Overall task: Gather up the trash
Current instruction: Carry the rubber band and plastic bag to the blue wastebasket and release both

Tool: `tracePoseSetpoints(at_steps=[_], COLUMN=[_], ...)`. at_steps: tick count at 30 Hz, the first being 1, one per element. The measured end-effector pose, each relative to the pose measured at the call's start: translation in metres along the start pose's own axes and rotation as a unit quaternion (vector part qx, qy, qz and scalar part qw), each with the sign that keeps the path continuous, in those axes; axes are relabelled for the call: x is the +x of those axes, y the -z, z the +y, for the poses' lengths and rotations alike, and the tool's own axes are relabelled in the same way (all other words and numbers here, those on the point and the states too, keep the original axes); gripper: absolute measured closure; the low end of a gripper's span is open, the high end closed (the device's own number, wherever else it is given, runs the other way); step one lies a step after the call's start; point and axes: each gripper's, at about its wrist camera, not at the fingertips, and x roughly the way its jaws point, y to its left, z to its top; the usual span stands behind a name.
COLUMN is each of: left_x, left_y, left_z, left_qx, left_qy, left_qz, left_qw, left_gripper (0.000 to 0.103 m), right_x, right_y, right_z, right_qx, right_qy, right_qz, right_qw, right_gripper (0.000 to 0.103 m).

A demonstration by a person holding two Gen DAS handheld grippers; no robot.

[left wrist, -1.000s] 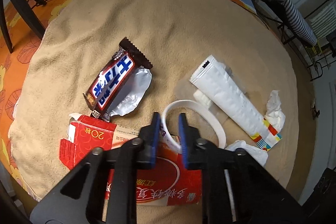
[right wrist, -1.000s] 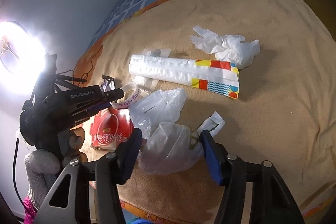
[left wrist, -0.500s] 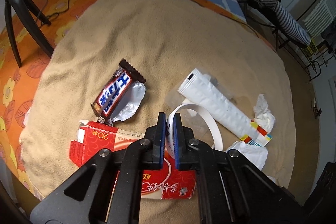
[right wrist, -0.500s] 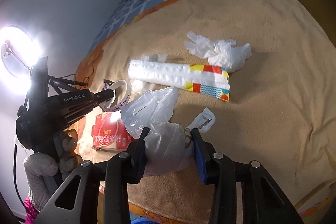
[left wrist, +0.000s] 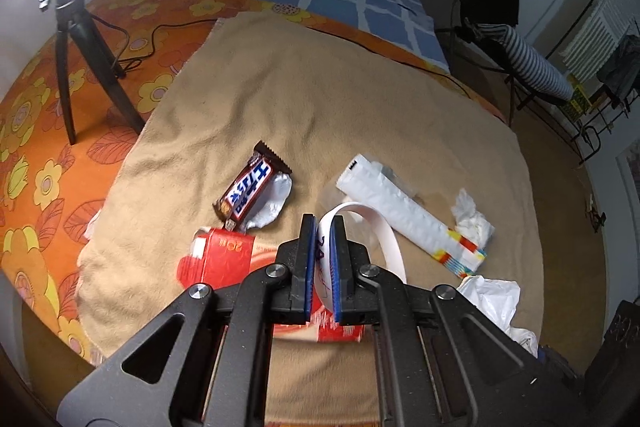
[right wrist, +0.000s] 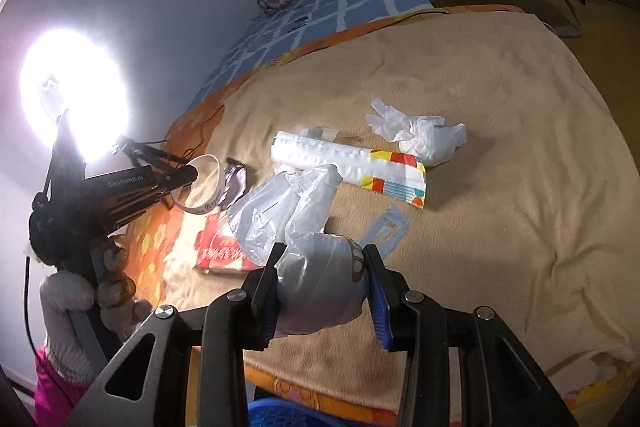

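My left gripper point(left wrist: 323, 223) is shut on a white paper loop point(left wrist: 390, 239) with writing and holds it above the tan blanket point(left wrist: 320, 99). The right wrist view shows that loop point(right wrist: 206, 183) lifted at the left gripper's tip point(right wrist: 192, 174). My right gripper point(right wrist: 322, 251) is shut on a clear plastic bag point(right wrist: 316, 267) that bulges between its fingers. On the blanket lie a chocolate bar wrapper point(left wrist: 252, 189), a red carton point(left wrist: 224, 255), a long white packet point(left wrist: 404, 211) with a colourful end, and a crumpled tissue point(left wrist: 472, 223).
A black tripod point(left wrist: 84, 39) with a bright lamp stands on the orange flowered sheet point(left wrist: 36, 131) at the left. A chair with a striped cushion point(left wrist: 536, 63) stands at the right. A blue container rim point(right wrist: 280, 415) shows below the bed edge.
My left gripper has risen with the paper loop, lifting it off the blanket. My right gripper has stayed closed on the plastic bag and raised it slightly.
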Motion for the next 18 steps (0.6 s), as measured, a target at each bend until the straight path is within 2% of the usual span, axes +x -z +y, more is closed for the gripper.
tracePoseSetpoints(at_steps=[8, 18], left_x=[-0.051, -0.106], left_y=[0.032, 0.101], left_z=[-0.004, -0.008], left_qx=[0.031, 0.069], left_qy=[0.007, 0.03], left_qz=[-0.019, -0.027], left_qw=[0.9993, 0.9968], left_gripper=[0.099, 0.099], right_x=[-0.035, -0.051], right_y=[0.026, 0.086], right_z=[0.014, 0.026], right_qx=[-0.038, -0.09], right_qy=[-0.033, -0.051], right_qz=[-0.004, 0.026], right_qw=[0.999, 0.994], right_gripper=[0.065, 0.065])
